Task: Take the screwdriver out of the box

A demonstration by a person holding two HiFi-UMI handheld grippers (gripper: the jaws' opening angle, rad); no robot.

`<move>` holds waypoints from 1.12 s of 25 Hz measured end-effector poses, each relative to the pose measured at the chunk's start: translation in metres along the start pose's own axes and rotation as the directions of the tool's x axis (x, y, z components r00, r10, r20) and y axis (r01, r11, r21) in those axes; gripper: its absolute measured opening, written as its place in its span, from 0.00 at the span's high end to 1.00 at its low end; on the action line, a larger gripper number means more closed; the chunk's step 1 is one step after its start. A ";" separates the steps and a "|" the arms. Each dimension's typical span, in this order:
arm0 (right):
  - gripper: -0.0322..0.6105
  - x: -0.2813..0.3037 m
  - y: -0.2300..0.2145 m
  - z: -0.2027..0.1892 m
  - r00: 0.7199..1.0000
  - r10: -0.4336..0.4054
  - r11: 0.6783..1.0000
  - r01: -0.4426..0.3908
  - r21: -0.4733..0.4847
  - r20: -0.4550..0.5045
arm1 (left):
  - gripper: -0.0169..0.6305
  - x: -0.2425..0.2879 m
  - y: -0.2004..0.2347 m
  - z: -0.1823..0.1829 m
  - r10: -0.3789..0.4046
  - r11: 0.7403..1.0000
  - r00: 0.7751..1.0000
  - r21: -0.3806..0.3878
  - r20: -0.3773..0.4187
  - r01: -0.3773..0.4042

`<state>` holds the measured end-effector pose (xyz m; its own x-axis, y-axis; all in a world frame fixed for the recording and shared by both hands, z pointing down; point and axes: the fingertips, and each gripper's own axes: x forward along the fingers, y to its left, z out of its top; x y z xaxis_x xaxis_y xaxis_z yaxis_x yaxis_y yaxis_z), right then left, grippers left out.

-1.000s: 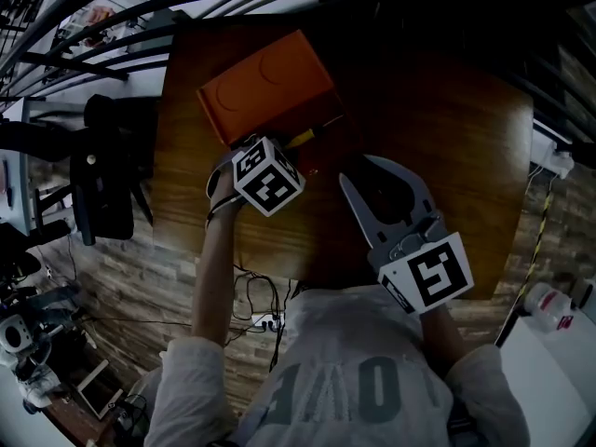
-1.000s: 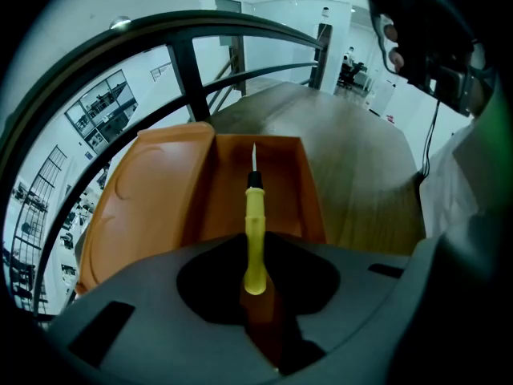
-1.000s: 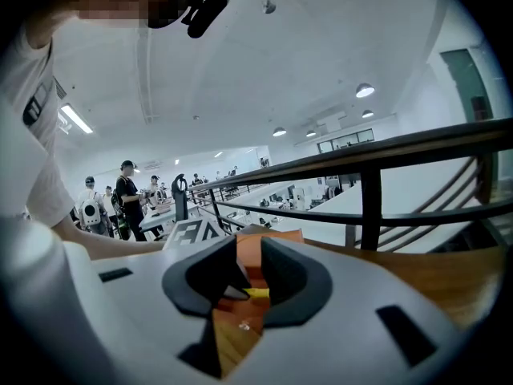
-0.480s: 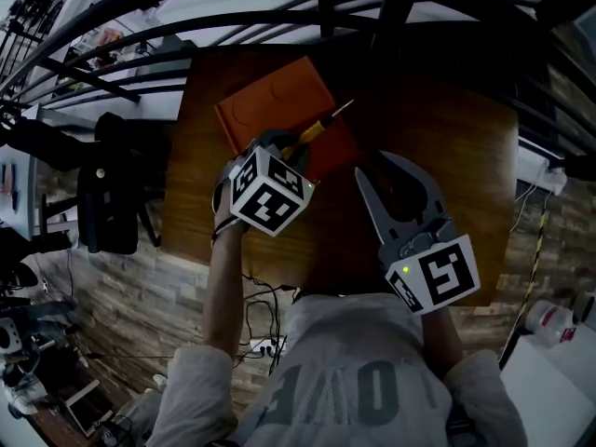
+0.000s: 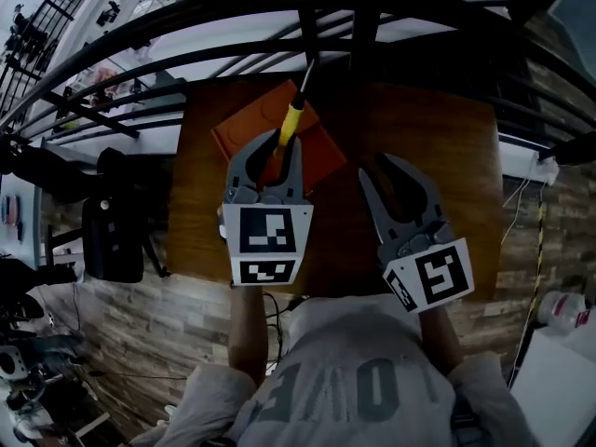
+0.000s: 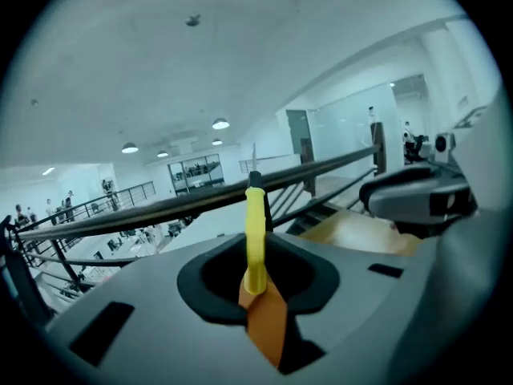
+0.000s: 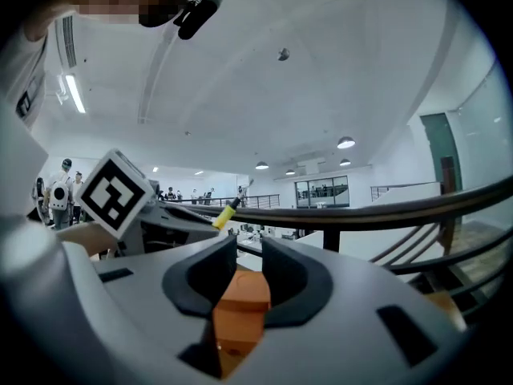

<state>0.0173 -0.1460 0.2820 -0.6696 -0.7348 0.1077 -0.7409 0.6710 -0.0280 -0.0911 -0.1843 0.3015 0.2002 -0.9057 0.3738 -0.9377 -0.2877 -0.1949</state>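
My left gripper point(image 5: 277, 149) is shut on a yellow-handled screwdriver point(image 5: 291, 122), held up in the air above the orange box point(image 5: 238, 136). The shaft points away from me toward the railing. In the left gripper view the yellow handle point(image 6: 255, 223) stands upright, clamped between the dark pads point(image 6: 304, 275). My right gripper point(image 5: 392, 173) hovers over the wooden table point(image 5: 428, 124) to the right of the box. Its jaws stand a little apart with nothing between them. From the right gripper view the screwdriver point(image 7: 224, 213) and the left gripper's marker cube point(image 7: 117, 192) show at the left.
A black railing point(image 5: 279, 12) runs along the far side of the table. A black chair point(image 5: 112, 226) stands to the left, and a white bottle point(image 5: 559, 307) sits at the right. Cables hang under the near table edge.
The left gripper has risen from the box with the screwdriver and turned from pointing down to pointing outward. The right gripper lifted slightly.
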 end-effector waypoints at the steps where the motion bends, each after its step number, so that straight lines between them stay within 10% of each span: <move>1: 0.80 -0.004 0.001 0.001 1.000 -0.011 1.000 0.011 -0.009 0.006 | 0.85 -0.010 -0.001 0.009 0.028 0.999 0.998 -0.021 0.050 -0.027; 6: 0.80 -0.014 0.013 0.015 0.996 -0.039 0.999 0.040 -0.017 0.075 | 0.85 -0.058 0.000 0.036 0.156 0.977 0.944 -0.189 0.292 -0.103; 13: 0.80 -0.021 0.022 0.019 0.993 -0.059 0.998 0.060 -0.013 0.104 | 0.85 -0.091 0.000 0.030 0.236 0.961 0.887 -0.230 0.398 -0.152; 28: 0.81 -0.022 0.019 0.019 0.992 -0.072 0.997 0.073 -0.009 0.102 | 0.85 -0.099 -0.003 0.041 0.238 0.962 0.864 -0.229 0.444 -0.148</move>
<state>0.0174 -0.1190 0.2604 -0.6166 -0.7872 0.0076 -0.7872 0.6166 -0.0115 -0.0969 -0.1063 0.2279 0.0756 -0.9891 -0.1266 -0.9968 -0.0716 -0.0354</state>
